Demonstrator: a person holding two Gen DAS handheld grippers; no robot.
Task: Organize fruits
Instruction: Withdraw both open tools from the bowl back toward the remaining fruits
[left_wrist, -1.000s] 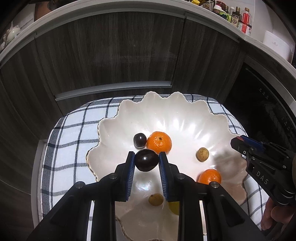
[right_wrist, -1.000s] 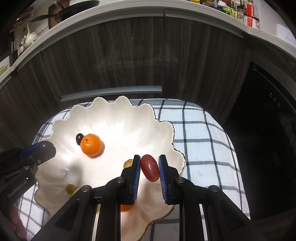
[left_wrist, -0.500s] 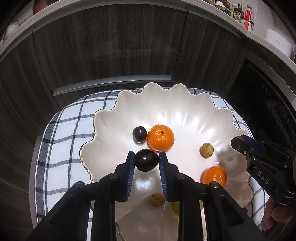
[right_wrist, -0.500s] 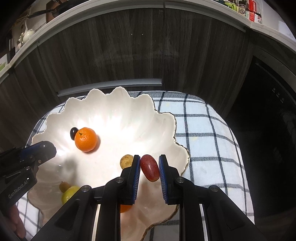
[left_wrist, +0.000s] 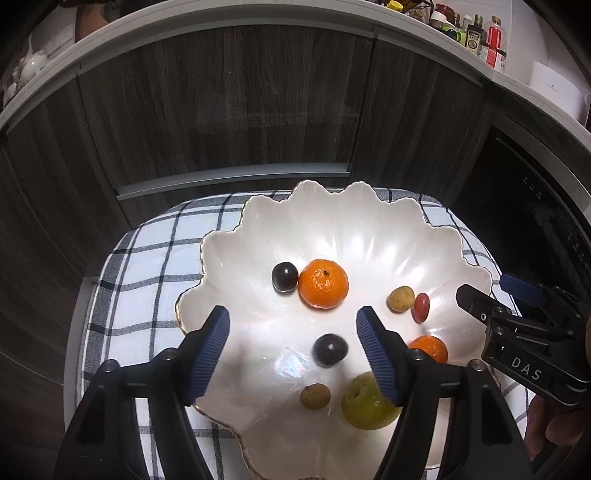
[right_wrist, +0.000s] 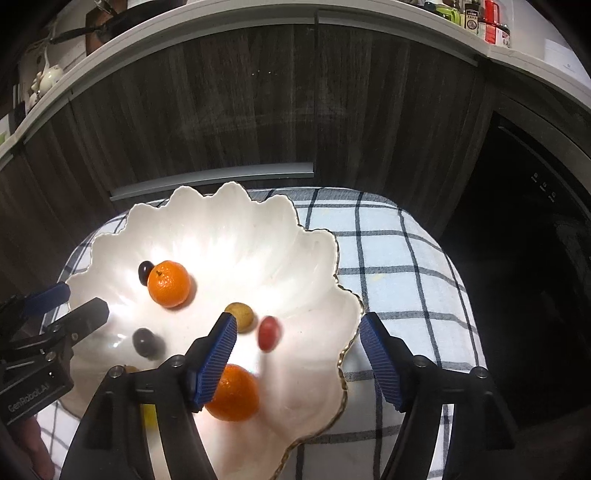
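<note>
A white scalloped bowl holds the fruit. My left gripper hangs over it, jaws opening, and a dark plum lies loose in the bowl below the gap, untouched. My right gripper is opening too; a red grape, blurred, lies free in the bowl between its fingers. In the bowl also lie an orange, a second dark plum, a tan fruit, a second orange, a green fruit and a small brown fruit.
The bowl rests on a checked cloth over a small round-cornered surface. Dark wood cabinet fronts rise behind, with a dark appliance at the right. Bottles stand on the counter above. A person's hand holds the right gripper.
Both grippers have opened. The dark plum has dropped from the left jaws into the bowl, and the red grape has dropped from the right jaws beside the tan fruit.
</note>
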